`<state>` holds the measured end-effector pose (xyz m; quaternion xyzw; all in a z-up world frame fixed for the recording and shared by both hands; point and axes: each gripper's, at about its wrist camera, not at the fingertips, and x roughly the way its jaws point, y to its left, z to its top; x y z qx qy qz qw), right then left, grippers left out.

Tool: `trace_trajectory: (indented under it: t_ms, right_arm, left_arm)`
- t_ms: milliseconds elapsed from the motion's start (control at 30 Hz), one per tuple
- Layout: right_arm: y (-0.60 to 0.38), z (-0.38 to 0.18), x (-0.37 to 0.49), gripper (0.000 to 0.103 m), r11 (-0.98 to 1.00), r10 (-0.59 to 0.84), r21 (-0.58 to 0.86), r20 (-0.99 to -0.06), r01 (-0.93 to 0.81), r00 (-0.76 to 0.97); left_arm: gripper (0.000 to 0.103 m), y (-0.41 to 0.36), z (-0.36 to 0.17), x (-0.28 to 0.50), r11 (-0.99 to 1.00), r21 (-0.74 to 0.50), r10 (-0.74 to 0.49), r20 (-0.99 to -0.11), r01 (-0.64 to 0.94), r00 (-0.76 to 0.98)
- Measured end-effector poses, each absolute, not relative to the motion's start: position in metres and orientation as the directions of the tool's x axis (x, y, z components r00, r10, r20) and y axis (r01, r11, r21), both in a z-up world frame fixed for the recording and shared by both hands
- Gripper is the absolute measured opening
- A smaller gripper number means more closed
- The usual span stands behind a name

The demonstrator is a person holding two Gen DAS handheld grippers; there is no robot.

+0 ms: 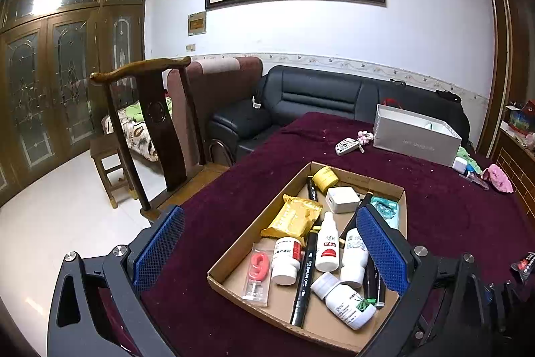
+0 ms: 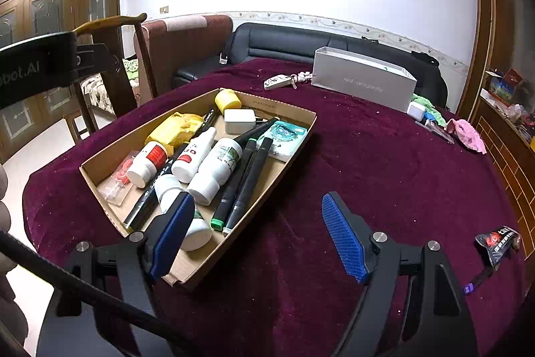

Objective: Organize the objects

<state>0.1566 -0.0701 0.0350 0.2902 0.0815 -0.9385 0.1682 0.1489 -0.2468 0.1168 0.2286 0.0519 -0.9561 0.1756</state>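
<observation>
A shallow cardboard tray (image 1: pixel 230 251) (image 2: pixel 294 116) lies on the maroon tablecloth. It holds white pill bottles (image 1: pixel 347 301) (image 2: pixel 217 166), black marker pens (image 1: pixel 305 276) (image 2: pixel 249 179), a yellow snack packet (image 1: pixel 294 218) (image 2: pixel 174 127), a white charger (image 1: pixel 341 199) (image 2: pixel 239 120), a yellow jar (image 1: pixel 325 178) (image 2: pixel 227 99), a teal packet (image 2: pixel 284 139) and a red number candle (image 1: pixel 258 266). My left gripper (image 1: pixel 271 260) hovers over the tray, jaws wide open, nothing between them. My right gripper (image 2: pixel 259 233) is open too, its left finger (image 2: pixel 172 233) over the tray's near corner, its right finger (image 2: pixel 344 238) above the cloth.
At the table's far side stand a white box (image 1: pixel 414 139) (image 2: pixel 361 82) and a car key with a charm (image 1: pixel 349 145) (image 2: pixel 279 81). A black and red sachet (image 2: pixel 498 240) lies right of my right gripper. Small items and a pink cloth (image 2: pixel 468 131) sit at the right edge. A wooden chair (image 1: pixel 150 109) stands left.
</observation>
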Motion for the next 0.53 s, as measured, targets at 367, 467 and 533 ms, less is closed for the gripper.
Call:
trace_trajectory:
  t_ms: [367, 467, 533]
  right_arm:
    - [-0.072, 0.030, 0.152, 0.079, -0.929, -0.266, -0.055, -0.590, 0.366, -0.762]
    - [-0.072, 0.029, 0.151, 0.079, -0.929, -0.264, -0.054, -0.593, 0.365, -0.761]
    - [-0.072, 0.029, 0.151, 0.079, -0.930, -0.265, -0.051, -0.593, 0.364, -0.760]
  left_arm:
    - [0.101, -0.247, 0.105, 0.143, -0.931, -0.008, -0.309, -0.513, 0.365, -0.801]
    - [0.101, -0.245, 0.100, 0.138, -0.933, 0.006, -0.304, -0.546, 0.359, -0.781]
    - [0.101, -0.245, 0.096, 0.136, -0.936, -0.006, -0.288, -0.561, 0.352, -0.776]
